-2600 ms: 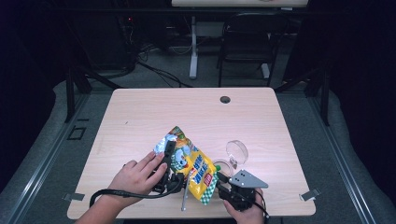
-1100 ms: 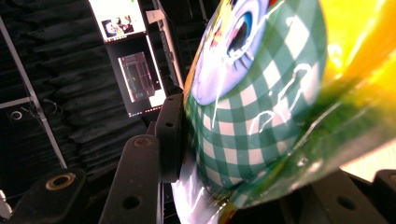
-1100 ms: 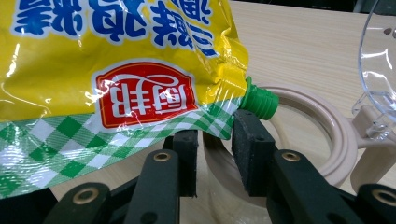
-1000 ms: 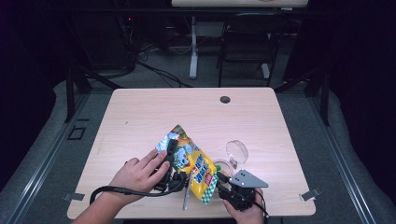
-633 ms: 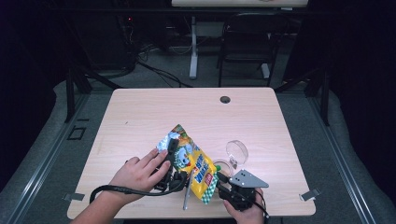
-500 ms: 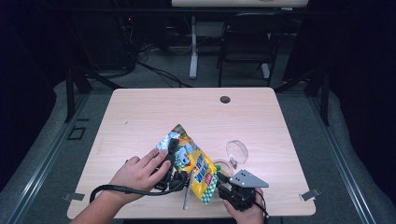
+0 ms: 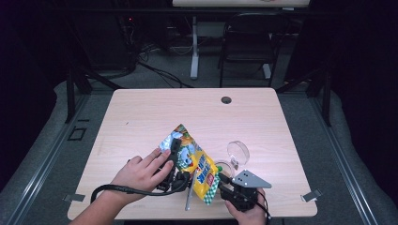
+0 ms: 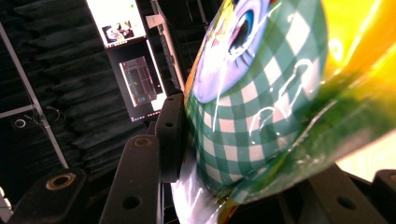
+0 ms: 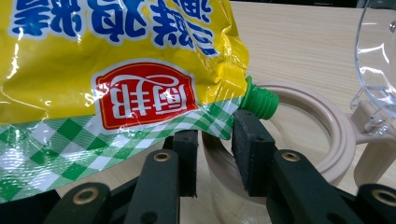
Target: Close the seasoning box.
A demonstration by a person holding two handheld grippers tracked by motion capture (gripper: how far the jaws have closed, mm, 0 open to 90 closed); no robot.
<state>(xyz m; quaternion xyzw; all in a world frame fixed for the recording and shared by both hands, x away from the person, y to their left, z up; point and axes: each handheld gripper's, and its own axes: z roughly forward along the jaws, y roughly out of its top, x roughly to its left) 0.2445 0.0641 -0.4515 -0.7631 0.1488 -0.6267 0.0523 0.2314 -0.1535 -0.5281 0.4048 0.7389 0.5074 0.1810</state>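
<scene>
A yellow pouch (image 7: pixel 202 168) with a green checked end hangs tilted over the table's front edge. My left gripper (image 7: pixel 174 149) is shut on its raised upper end, and the checked foil (image 8: pixel 261 107) sits squeezed between the jaws of that gripper (image 8: pixel 243 163). My right gripper (image 7: pixel 226 186) pinches the low corner of the pouch (image 9: pixel 116 70) just under its green spout (image 9: pixel 259 100); the jaws of this gripper (image 9: pixel 217 135) stand a narrow gap apart. The uncapped spout points over the mouth of a beige jar (image 9: pixel 327 135).
The jar (image 7: pixel 224 166) has a clear lid (image 7: pixel 238 152) flipped up on its far side. A thin metal utensil (image 7: pixel 187 199) lies on the wooden table (image 7: pixel 263 122) under the pouch. A cable hole (image 7: pixel 226 100) is near the far edge.
</scene>
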